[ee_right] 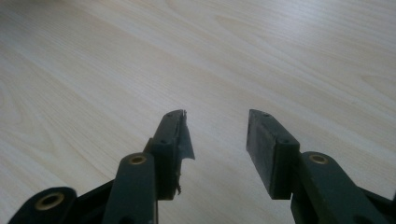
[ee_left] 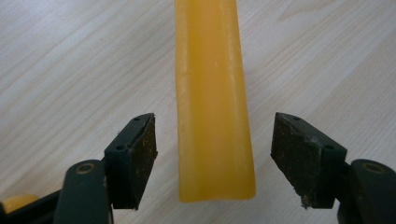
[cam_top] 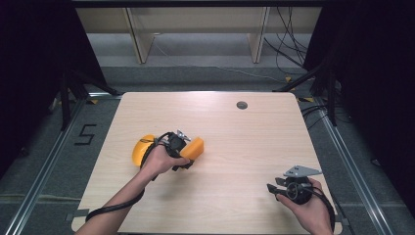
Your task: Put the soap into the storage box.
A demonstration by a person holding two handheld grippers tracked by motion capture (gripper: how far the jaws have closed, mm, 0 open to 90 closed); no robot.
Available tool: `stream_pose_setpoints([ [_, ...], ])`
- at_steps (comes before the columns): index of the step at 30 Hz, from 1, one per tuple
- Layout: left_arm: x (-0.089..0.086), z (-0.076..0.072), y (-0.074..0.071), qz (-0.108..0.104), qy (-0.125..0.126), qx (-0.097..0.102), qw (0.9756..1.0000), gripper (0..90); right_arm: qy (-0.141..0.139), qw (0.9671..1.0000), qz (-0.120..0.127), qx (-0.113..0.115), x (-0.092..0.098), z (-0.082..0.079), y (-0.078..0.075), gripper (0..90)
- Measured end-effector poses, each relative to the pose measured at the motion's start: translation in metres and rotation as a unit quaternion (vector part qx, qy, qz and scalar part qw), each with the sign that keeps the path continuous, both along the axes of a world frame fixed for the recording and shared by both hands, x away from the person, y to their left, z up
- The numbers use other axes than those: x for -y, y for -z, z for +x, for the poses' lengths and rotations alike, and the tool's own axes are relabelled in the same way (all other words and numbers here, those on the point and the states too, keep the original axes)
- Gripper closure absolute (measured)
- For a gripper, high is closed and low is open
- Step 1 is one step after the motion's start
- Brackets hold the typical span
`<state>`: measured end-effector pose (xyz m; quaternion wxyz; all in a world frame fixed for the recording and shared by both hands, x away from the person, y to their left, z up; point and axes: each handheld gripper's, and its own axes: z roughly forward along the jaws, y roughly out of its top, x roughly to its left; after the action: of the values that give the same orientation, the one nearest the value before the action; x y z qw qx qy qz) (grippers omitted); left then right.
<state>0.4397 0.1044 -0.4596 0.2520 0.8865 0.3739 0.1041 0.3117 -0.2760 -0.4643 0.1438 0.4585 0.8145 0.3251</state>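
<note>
Nearest to the person, the right gripper [cam_top: 275, 190] rests low at the near right part of the wooden table [cam_top: 244, 142]; its jaws are parted with nothing between them, only bare wood in front. Farther in, at the left middle, the left gripper [cam_top: 188, 157] is spread wide around a yellow piece [ee_left: 212, 98]. This piece is long and smooth, slightly glossy, with rounded edges and a flat cut end. It lies on the table between the two pads [ee_left: 145, 154] without touching them. Just behind the left hand [cam_top: 159, 160] lies a rounded yellow object [cam_top: 141, 149], partly hidden.
</note>
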Motion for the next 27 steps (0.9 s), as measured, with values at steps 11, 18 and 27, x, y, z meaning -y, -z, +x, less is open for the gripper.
stream_pose_setpoints([
  [11, 0.008, 0.008, 0.010, 0.019, 0.000, -0.016, 0.9997, 40.7, 0.005, 0.9999, 0.005, -0.011, -0.001, 0.000, 0.001, 56.7],
  [18, 0.014, 0.012, 0.017, 0.029, 0.004, -0.021, 0.9993, 50.4, -0.001, 1.0000, 0.004, -0.008, -0.001, 0.000, 0.002, 56.7],
  [27, 0.015, 0.011, 0.018, 0.038, -0.013, -0.013, 0.9991, 60.5, -0.002, 1.0000, 0.005, -0.006, -0.001, 0.001, 0.004, 56.6],
])
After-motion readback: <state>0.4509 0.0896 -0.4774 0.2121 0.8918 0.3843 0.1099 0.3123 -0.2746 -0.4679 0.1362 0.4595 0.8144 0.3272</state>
